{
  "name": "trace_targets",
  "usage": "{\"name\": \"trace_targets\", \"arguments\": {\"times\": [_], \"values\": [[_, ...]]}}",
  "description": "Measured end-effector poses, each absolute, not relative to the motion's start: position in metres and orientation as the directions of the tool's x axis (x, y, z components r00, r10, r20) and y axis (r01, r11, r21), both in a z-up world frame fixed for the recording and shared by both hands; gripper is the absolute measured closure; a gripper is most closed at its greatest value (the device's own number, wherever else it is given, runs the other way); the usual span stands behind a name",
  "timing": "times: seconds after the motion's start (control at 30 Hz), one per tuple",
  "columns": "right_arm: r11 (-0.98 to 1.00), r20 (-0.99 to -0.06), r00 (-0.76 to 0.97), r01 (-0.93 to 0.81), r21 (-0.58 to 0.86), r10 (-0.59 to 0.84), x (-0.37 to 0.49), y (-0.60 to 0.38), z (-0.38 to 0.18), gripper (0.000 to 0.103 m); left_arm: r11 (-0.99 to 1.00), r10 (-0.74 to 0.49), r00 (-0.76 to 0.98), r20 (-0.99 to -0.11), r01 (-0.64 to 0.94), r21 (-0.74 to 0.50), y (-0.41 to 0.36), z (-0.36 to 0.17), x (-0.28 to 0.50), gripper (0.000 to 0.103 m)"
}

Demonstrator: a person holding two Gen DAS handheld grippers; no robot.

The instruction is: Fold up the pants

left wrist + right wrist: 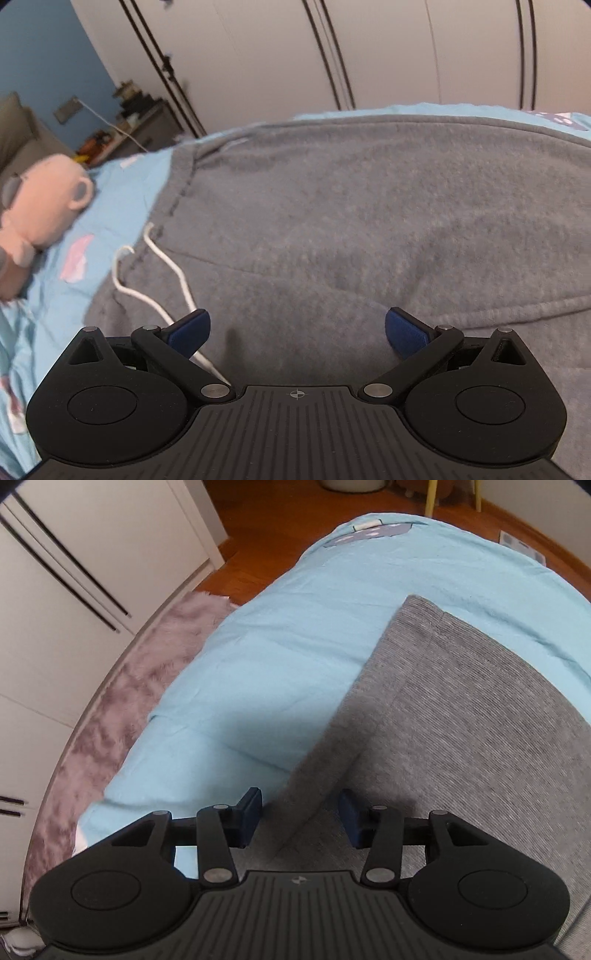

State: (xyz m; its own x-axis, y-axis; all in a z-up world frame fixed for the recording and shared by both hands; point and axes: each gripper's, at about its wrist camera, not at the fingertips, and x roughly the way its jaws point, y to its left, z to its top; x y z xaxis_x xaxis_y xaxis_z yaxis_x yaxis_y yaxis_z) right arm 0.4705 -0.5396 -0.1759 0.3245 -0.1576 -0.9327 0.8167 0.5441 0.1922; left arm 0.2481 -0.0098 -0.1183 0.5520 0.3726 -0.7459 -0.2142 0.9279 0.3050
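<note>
Grey fleece pants (351,221) lie spread on a light blue bed sheet (122,192). Their waistband is at the left, with two white drawstrings (173,273) trailing toward me. My left gripper (297,328) is wide open just above the pants near the waist, holding nothing. In the right wrist view the grey pant leg (461,720) lies on the sheet (277,657), its ribbed cuff at the far end. My right gripper (301,819) is open, its jaws on either side of the leg's left edge.
A pink plush toy (40,199) lies on the bed at the left. White wardrobe doors (369,51) stand behind the bed. A grey shaggy rug (122,686) and wooden floor (273,524) lie beside the bed. A cluttered nightstand (136,118) stands far left.
</note>
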Motion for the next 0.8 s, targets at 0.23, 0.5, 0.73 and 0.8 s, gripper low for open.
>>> {"name": "trace_targets", "arguments": {"times": [0.23,0.5,0.73,0.8], "values": [[0.576,-0.854,0.507,0.735,0.357,-0.118,0.411,-0.539,-0.163,0.100,0.944,0.331,0.571,-0.751,-0.205,0.260,-0.008,-0.113,0.234,0.000],[0.620,-0.532,0.846,0.443,0.648,-0.049,0.181,-0.508,-0.096,0.101,0.973,0.172,0.663,-0.729,-0.230,0.021,0.021,-0.085,0.218,0.000],[0.510,-0.737,0.666,0.677,0.530,-0.119,0.047,-0.476,-0.196,0.103,0.971,0.135,0.694,-0.707,-0.233,-0.043,0.055,-0.075,0.224,0.000],[0.502,-0.713,0.692,0.658,0.561,-0.110,0.044,-0.480,-0.207,0.103,0.962,0.161,0.682,-0.713,-0.271,-0.042,0.068,-0.077,0.235,0.000]]}}
